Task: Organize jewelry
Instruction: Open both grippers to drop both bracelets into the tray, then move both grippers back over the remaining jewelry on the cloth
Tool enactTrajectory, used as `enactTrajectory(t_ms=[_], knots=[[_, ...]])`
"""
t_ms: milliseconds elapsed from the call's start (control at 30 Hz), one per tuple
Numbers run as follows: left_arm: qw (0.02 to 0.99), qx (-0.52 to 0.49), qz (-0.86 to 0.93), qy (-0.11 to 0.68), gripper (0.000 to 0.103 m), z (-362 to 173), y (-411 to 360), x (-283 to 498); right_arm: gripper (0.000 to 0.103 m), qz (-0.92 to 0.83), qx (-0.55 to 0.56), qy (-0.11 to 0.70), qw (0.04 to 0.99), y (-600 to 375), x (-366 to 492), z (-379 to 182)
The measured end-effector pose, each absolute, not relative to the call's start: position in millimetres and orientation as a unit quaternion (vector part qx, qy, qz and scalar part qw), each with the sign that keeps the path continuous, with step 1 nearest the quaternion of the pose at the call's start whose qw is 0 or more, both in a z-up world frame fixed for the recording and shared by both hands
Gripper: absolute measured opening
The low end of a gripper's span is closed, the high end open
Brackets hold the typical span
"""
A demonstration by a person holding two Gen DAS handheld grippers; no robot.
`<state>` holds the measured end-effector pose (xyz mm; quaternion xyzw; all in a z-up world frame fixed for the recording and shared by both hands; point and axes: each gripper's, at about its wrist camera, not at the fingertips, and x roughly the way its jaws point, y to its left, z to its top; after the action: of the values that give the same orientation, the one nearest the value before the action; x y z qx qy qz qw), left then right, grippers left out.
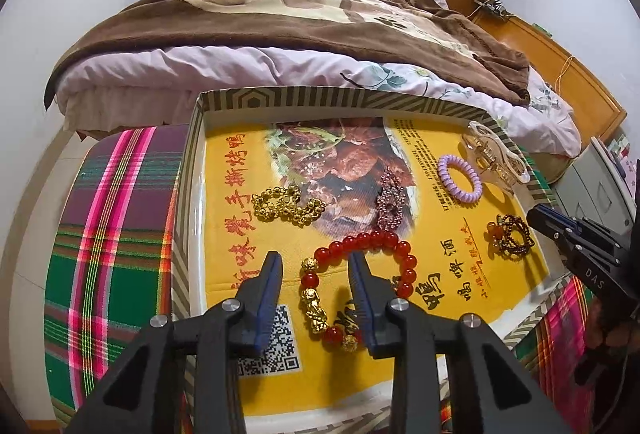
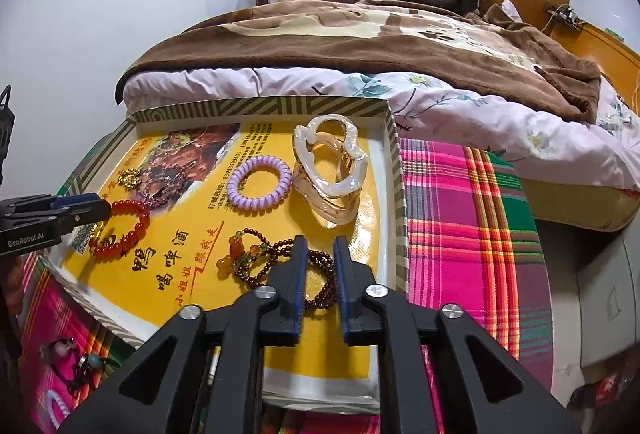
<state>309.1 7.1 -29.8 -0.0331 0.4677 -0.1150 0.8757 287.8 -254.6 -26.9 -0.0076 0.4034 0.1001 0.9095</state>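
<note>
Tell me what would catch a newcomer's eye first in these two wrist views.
Probably the yellow printed sheet lining the shallow striped box, with jewelry scattered on it. The red bead bracelet with gold charms lies nearest, the left gripper over it with jaws apart. The dark brown bead strand sits under the right gripper, beside a purple coil hair tie and a pearly hair claw.

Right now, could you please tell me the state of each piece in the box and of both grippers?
left gripper: open, astride the red bead bracelet.
right gripper: open, over the dark bead strand.
red bead bracelet: flat, released.
dark bead strand: loosely piled, not gripped.
gold bead bracelet: crumpled, untouched.
purple coil hair tie: flat.
clear hair claw: on its side.
box: lidless.
</note>
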Motion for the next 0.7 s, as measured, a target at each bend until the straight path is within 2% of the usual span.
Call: enactTrajectory(t_ms=[67,100,233,700], knots=[[0.876,-0.032,-0.115,0.468,0.037,-27,7,307,0.029,0.100,-0.007,0.400,0.911,-254,286,-24],[0.876,-0.033,-0.114,0.467,0.043,-26,7,306,0.035,0.102,-0.004,0.398,0.912,-254,284,-22],[0.884,-0.033,-0.115,0.451,0.058,-11,8,292,0.039,0.111,0.007,0.383,0.917,-254,273,-9],[0.909,-0.021,-0.100,0.403,0.065,38,16,208,0.040,0.138,0.012,0.341,0.930,-250,196,32]])
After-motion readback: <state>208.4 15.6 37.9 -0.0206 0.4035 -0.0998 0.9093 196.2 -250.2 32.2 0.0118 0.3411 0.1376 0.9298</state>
